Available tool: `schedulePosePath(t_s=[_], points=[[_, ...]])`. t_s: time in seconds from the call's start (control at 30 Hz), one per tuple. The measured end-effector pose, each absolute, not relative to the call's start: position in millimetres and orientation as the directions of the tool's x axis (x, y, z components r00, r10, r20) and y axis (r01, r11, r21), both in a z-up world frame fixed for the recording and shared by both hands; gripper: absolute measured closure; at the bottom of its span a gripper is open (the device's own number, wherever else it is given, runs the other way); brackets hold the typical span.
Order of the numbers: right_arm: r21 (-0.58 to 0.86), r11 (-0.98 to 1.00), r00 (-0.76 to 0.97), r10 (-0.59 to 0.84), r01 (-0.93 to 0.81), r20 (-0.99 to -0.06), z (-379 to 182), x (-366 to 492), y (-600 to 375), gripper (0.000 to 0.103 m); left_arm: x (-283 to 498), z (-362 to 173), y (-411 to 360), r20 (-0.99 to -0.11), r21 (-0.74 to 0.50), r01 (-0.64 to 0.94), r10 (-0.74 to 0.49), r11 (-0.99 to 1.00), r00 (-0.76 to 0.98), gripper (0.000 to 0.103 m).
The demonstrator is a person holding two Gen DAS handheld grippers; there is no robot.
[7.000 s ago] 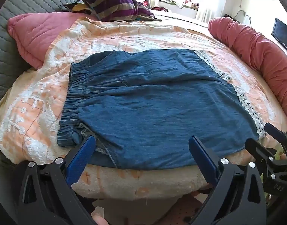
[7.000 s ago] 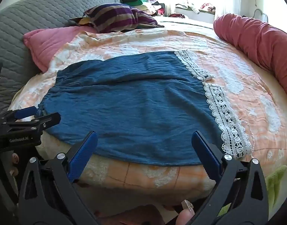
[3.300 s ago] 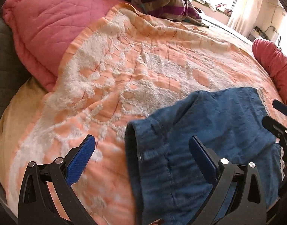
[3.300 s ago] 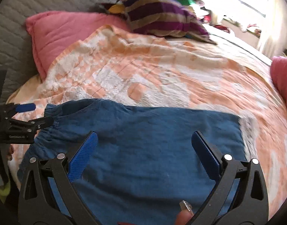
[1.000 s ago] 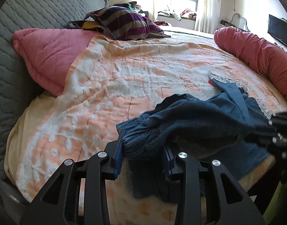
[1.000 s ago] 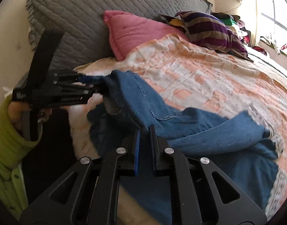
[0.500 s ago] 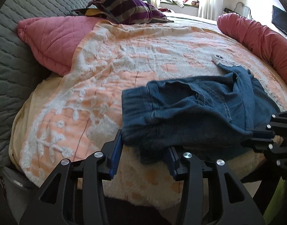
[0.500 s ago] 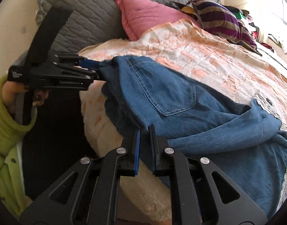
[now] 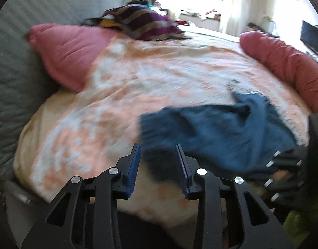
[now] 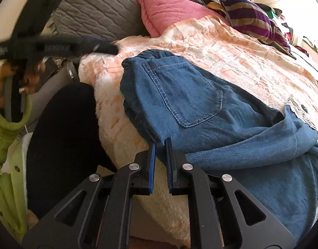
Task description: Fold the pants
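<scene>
The blue denim pants (image 10: 200,112) lie bunched on the peach bedspread (image 10: 231,47) near its front edge, back pocket up, lace hem to the right. My right gripper (image 10: 160,145) is shut on the pants' near edge. In the blurred left wrist view, the pants (image 9: 210,132) lie just beyond my left gripper (image 9: 157,159), whose jaws stand partly apart and are closing. The right wrist view shows the left gripper (image 10: 109,48) clear of the waistband corner, nothing between its pads. The right gripper (image 9: 283,161) shows as a dark blur at the right edge.
A pink pillow (image 9: 69,56) and a striped cushion (image 9: 142,25) lie at the back left against the grey quilted headboard (image 10: 100,10). A red bolster (image 9: 287,66) runs along the right. A person's black-clad leg (image 10: 61,134) and green sleeve (image 10: 5,134) stand beside the bed.
My left gripper has let go of the waistband and drawn back from it. The pants have settled onto the bed. The right gripper still grips the cloth's edge.
</scene>
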State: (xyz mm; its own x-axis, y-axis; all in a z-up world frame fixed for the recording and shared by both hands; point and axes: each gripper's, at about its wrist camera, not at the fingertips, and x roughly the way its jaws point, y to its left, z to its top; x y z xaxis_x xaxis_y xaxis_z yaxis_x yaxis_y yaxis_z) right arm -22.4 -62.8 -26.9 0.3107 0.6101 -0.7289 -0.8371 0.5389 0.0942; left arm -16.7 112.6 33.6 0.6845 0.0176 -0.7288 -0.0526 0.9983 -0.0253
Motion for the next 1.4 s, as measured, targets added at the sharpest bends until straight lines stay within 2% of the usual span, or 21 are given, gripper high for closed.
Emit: schedulePosePath(t_s=[0.1,0.2,0.27,0.37,0.47,0.53,0.63,0.77,0.87,1.0,1.1,1.27,1.33,1.4], points=[[0.085,0.54,0.31,0.597,-0.837,-0.74,-29,-25,-63,0.098,7,22,91,-0.76,-0.026,-0.01,-0.013,1.0,0.649,0.07],[0.1,0.539,0.293,0.594,-0.836,-0.749,-32,-28,-67,0.096,18,-6,82,-0.806,0.056,-0.011,0.051,0.998,0.589,0.07],[0.122,0.534,0.275,0.602,-0.837,-0.75,-32,-27,-68,0.093,18,-24,82,-0.829,0.053,-0.007,0.048,0.999,0.557,0.07],[0.188,0.525,0.228,0.627,-0.83,-0.745,-29,-24,-73,0.09,13,-29,80,-0.815,0.096,0.002,0.078,0.995,0.574,0.07],[0.224,0.548,0.256,0.664,-0.806,-0.702,-14,-19,-79,0.09,13,-29,83,-0.813,0.092,0.003,0.073,0.996,0.578,0.07],[0.218,0.582,0.304,0.665,-0.784,-0.683,-5,-12,-80,0.083,14,-30,86,-0.81,0.08,0.001,0.065,0.997,0.582,0.07],[0.199,0.62,0.322,0.623,-0.759,-0.713,-11,2,-69,0.081,13,-31,86,-0.806,0.078,-0.001,0.064,0.997,0.589,0.07],[0.184,0.663,0.283,0.532,-0.726,-0.798,-46,11,-52,0.08,13,-31,86,-0.803,0.064,0.0,0.052,0.998,0.593,0.07],[0.201,0.669,0.276,0.536,-0.715,-0.798,-51,13,-51,0.079,13,-31,85,-0.801,0.065,-0.001,0.053,0.998,0.597,0.07],[0.199,0.675,0.31,0.555,-0.711,-0.772,-42,10,-59,0.066,12,-28,87,-0.798,0.039,-0.015,0.04,0.999,0.601,0.07],[0.217,0.689,0.345,0.579,-0.691,-0.739,-29,11,-73,0.063,9,-19,89,-0.792,-0.014,-0.015,-0.001,1.0,0.611,0.07],[0.204,0.727,0.414,0.572,-0.656,-0.708,-12,13,-95,0.053,6,-9,86,-0.782,-0.001,-0.021,0.012,1.0,0.623,0.069],[0.205,0.74,0.437,0.571,-0.64,-0.695,-7,14,-107,0.048,3,-4,83,-0.776,0.005,-0.019,0.016,1.0,0.63,0.062],[0.207,0.752,0.455,0.567,-0.626,-0.686,-2,16,-114,0.047,2,2,80,-0.77,0.015,-0.019,0.024,1.0,0.637,0.06]])
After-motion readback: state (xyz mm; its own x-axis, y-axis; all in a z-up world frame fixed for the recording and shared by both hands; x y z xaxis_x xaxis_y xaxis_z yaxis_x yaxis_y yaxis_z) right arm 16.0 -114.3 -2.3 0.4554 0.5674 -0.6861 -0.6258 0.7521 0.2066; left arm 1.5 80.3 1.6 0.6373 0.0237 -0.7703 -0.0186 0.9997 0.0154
